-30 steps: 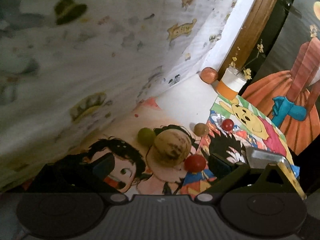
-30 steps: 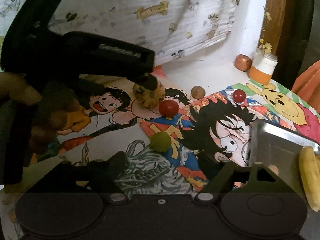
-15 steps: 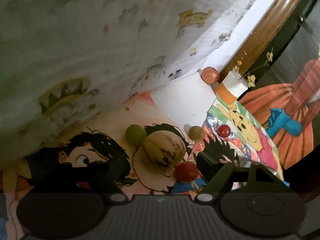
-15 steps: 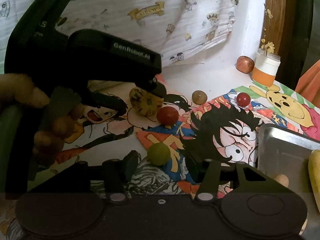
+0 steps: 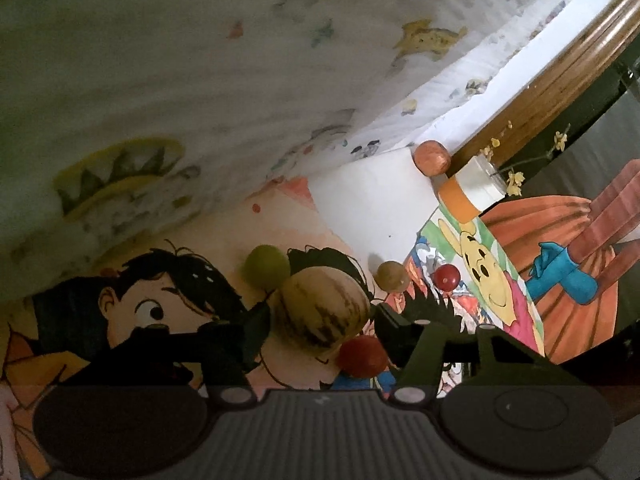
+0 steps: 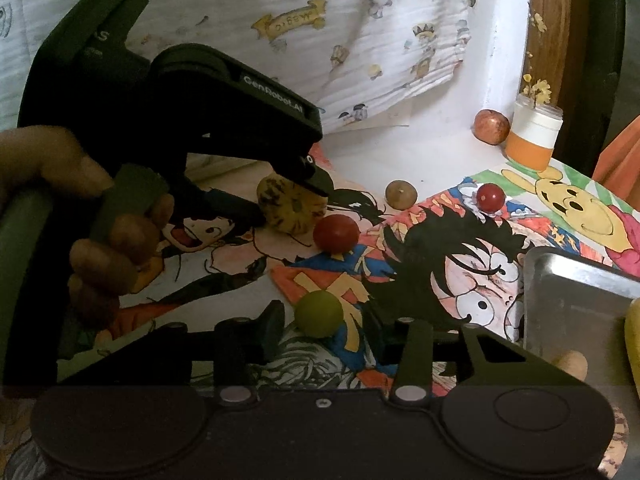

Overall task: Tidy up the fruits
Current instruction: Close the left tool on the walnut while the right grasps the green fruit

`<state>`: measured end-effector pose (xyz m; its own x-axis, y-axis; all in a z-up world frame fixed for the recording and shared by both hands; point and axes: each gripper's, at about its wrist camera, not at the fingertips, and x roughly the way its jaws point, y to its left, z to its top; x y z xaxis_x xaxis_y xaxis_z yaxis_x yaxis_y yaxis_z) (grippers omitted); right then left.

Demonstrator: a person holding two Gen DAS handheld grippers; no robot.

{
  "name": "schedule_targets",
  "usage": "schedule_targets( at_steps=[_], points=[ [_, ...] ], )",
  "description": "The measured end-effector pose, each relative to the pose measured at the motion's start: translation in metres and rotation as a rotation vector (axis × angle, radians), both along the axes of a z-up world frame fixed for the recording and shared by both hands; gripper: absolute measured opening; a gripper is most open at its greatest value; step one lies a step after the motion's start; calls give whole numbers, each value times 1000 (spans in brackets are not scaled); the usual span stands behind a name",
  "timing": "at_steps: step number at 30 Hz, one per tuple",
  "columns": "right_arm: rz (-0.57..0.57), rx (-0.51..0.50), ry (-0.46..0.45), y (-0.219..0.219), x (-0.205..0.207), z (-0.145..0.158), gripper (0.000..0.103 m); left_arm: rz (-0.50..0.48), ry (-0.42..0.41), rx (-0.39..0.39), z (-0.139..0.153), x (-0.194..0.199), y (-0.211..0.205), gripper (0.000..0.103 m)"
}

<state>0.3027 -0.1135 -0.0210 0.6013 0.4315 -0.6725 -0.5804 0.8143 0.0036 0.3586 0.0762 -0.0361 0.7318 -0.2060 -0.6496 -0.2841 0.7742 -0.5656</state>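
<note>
A striped yellow melon (image 5: 320, 312) lies on the cartoon cloth, and my left gripper (image 5: 320, 322) has its open fingers on either side of it; I cannot tell if they touch it. The melon (image 6: 290, 210) and the left gripper (image 6: 312, 172) also show in the right wrist view. A red fruit (image 5: 362, 356) lies just in front of the melon and a green fruit (image 5: 267, 267) behind it. My right gripper (image 6: 324, 326) is open around a second green fruit (image 6: 319, 314). A red fruit (image 6: 336, 234) lies beyond it.
A steel tray (image 6: 576, 300) with a banana (image 6: 633, 344) stands at the right. A small brown fruit (image 6: 401, 195), a small red fruit (image 6: 490, 197), an apple (image 6: 491, 127) and an orange-and-white jar (image 6: 534, 136) lie farther back. A hanging printed sheet (image 5: 200, 100) borders the left.
My left gripper has moved forward until its fingers flank the melon. My right gripper has moved forward and its fingers have narrowed around the green fruit.
</note>
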Motion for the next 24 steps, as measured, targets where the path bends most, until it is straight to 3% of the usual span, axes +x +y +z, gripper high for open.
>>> schedule_targets(
  at_steps=[11,17,24],
  points=[
    [-9,9,1,2,1,0,40,10,14,-21,-1,3,2,57],
    [-17,12,0,3,0,0,28,10,3,-23,-2,-3,2,56],
    [-31,25,8,-3,-5,2,27,5,4,-17,-1,-13,1,56]
  ],
)
